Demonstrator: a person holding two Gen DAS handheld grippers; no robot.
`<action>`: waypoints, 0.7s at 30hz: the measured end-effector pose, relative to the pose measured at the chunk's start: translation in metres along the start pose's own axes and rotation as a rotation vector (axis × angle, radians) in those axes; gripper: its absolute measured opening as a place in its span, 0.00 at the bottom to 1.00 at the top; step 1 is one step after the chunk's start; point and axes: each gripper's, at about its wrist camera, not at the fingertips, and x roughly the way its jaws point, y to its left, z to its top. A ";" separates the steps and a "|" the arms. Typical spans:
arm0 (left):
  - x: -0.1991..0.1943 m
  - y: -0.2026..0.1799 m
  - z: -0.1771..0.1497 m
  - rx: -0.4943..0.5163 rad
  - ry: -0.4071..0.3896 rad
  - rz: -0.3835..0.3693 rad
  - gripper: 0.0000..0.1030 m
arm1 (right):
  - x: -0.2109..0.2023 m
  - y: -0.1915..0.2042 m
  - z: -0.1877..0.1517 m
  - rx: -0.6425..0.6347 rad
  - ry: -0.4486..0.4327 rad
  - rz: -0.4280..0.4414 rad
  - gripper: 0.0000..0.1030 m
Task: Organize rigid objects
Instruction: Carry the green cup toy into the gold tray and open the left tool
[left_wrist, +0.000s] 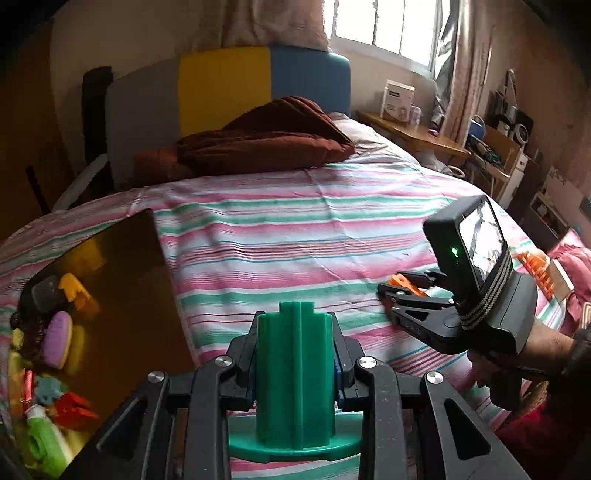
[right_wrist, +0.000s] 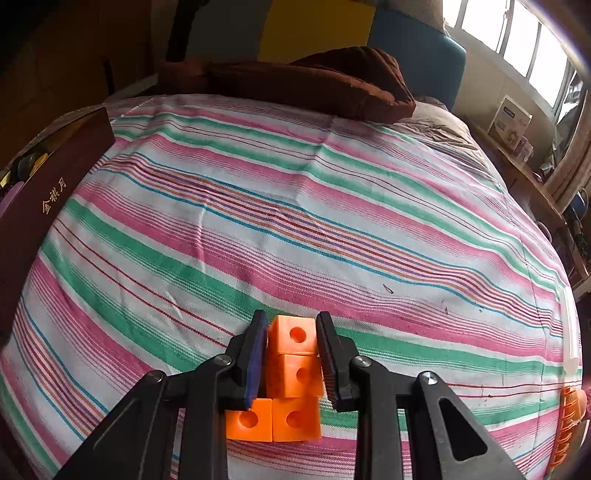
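Note:
My left gripper (left_wrist: 295, 332) is shut on a green plastic ribbed cylinder with a round flange (left_wrist: 293, 384) and holds it over the striped bed. My right gripper (right_wrist: 291, 332) is shut on an orange L-shaped block of holed cubes (right_wrist: 291, 380), low over the bedspread. In the left wrist view the right gripper (left_wrist: 388, 291) shows at the right with the orange block (left_wrist: 406, 282) in its jaws. A dark brown box (left_wrist: 122, 295) lies at the left, holding several small toys (left_wrist: 57, 339); its side also shows in the right wrist view (right_wrist: 44, 206).
A brown folded blanket (left_wrist: 266, 144) lies at the head of the striped bed (left_wrist: 295, 229). Orange ribbed pieces (left_wrist: 537, 271) lie at the bed's right edge, also visible in the right wrist view (right_wrist: 569, 424). A wooden desk (left_wrist: 413, 133) stands beyond.

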 end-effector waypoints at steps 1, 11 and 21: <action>-0.004 0.004 0.001 -0.009 -0.006 0.004 0.29 | 0.000 0.000 0.000 0.000 -0.002 0.000 0.27; -0.024 0.044 -0.002 -0.077 -0.023 0.034 0.29 | -0.001 0.003 -0.001 -0.007 -0.024 -0.019 0.27; -0.050 0.115 -0.016 -0.218 -0.051 0.082 0.29 | 0.000 0.003 -0.001 -0.005 -0.032 -0.020 0.27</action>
